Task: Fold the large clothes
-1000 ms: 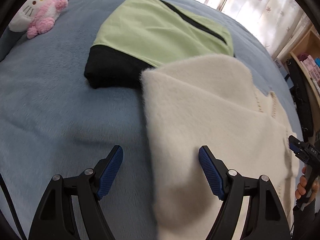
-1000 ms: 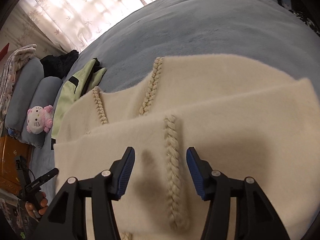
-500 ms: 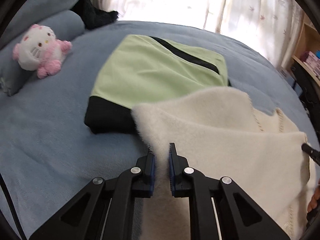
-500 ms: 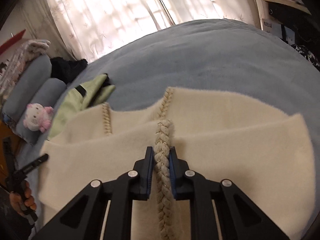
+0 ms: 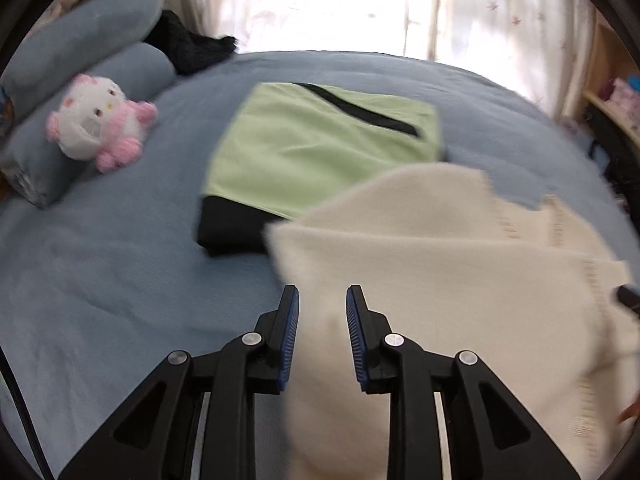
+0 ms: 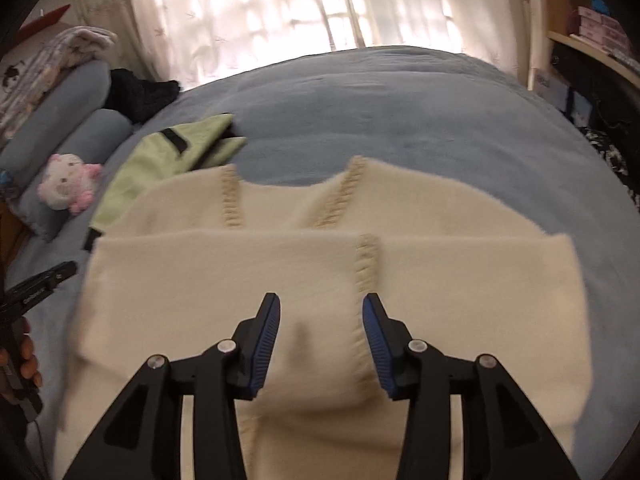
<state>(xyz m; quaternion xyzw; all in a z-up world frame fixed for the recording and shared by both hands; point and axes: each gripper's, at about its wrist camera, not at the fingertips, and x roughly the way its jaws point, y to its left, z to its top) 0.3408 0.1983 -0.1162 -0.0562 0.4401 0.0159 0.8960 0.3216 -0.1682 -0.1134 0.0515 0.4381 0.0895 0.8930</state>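
A bed covered in a blue-grey blanket fills both views, with a curtained window bright behind it and wooden shelves at the right edge. Two blue-grey pillows lie at the head of the bed; a pink and white plush toy leans against the nearer one, and a dark garment is bunched beside them. A folded green and black garment lies flat near the middle of the bed.

The task's thing, a cream sweater with braided seams, is spread on the near part of the bed, one layer folded over another; its far left corner overlaps the green and black garment.

Left claw: jaws a little apart and opening, the blue pads clear of the fabric; the edge of the cream sweater shows in the gap between them, below the fingertips.

Right claw: jaws apart and opening, poised over the sweater's upper layer. A braided seam runs down into the gap near the right pad; the pads do not press on it.

The left claw also appears at the left edge of the right wrist view, carried by a hand. Both pictures are blurred.
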